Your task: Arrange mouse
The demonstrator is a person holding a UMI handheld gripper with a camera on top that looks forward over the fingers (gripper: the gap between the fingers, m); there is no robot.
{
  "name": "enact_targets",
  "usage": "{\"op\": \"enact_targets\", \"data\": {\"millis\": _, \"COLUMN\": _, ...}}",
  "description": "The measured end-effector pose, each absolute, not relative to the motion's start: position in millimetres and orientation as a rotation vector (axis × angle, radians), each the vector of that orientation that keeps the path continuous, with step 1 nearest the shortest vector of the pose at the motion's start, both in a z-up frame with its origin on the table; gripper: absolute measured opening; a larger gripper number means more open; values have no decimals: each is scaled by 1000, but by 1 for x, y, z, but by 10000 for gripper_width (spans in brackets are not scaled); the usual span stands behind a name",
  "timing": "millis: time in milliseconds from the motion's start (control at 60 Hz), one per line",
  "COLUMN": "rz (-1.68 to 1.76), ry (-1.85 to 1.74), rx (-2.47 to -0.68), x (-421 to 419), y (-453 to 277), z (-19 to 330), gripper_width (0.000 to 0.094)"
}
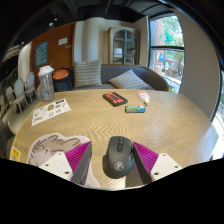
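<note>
While the round wooden table (150, 120) fills most of the view, only a few things lie on it: a sheet of printed paper (50, 110) off to the left, a dark flat box (114, 98) and a small green packet (135, 108) well beyond the fingers, and a pale cloth (52, 150) beside the left finger. Nearest sits the mouse (118, 155), dark grey, resting on the table between the two pink pads (78, 157). The gripper (116, 160) is spread, with a gap visible on either side of the mouse. Judging by this, the grasp is in hand but not made; closing squarely on the mouse's flanks seems next.
</note>
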State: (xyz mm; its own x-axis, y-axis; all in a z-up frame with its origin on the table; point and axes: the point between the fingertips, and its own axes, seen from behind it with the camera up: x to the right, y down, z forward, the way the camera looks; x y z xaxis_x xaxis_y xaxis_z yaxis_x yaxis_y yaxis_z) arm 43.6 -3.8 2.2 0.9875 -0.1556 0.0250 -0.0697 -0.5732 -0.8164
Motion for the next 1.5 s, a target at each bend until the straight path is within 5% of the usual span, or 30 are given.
{"op": "enact_targets", "data": {"millis": 100, "rz": -85, "ry": 129, "rx": -2195, "x": 36, "y": 19, "z": 0, "gripper_width": 776}}
{"op": "enact_targets", "data": {"millis": 167, "rz": -128, "ry": 131, "rx": -2212, "x": 42, "y": 24, "z": -4, "gripper_width": 500}}
{"op": "enact_targets", "data": {"millis": 383, "rz": -183, "ry": 159, "rx": -2161, "x": 44, "y": 24, "z": 29, "gripper_width": 355}}
{"op": "enact_targets", "data": {"millis": 583, "rz": -183, "ry": 115, "rx": -2107, "x": -22, "y": -13, "z": 82, "gripper_width": 355}}
{"op": "enact_targets", "data": {"millis": 933, "rz": -140, "ry": -61, "rx": -2265, "x": -136, "y": -27, "z": 2, "gripper_width": 351}}
{"op": "enact_targets", "data": {"millis": 1033, "rz": -188, "ry": -79, "rx": -2243, "x": -134, "y": -21, "z": 3, "gripper_width": 355}}
{"op": "enact_targets", "data": {"millis": 1133, "rz": -162, "ry": -19, "rx": -2231, "x": -134, "y": -19, "z": 3, "gripper_width": 492}}
{"op": "enact_targets", "data": {"millis": 1233, "rz": -150, "ry": 3, "rx": -2168, "x": -140, "y": -19, "z": 21, "gripper_width": 723}}
{"op": "enact_targets", "data": {"millis": 1500, "rz": -228, "ry": 69, "rx": -2095, "x": -155, "y": -106, "z": 54, "gripper_width": 797}}
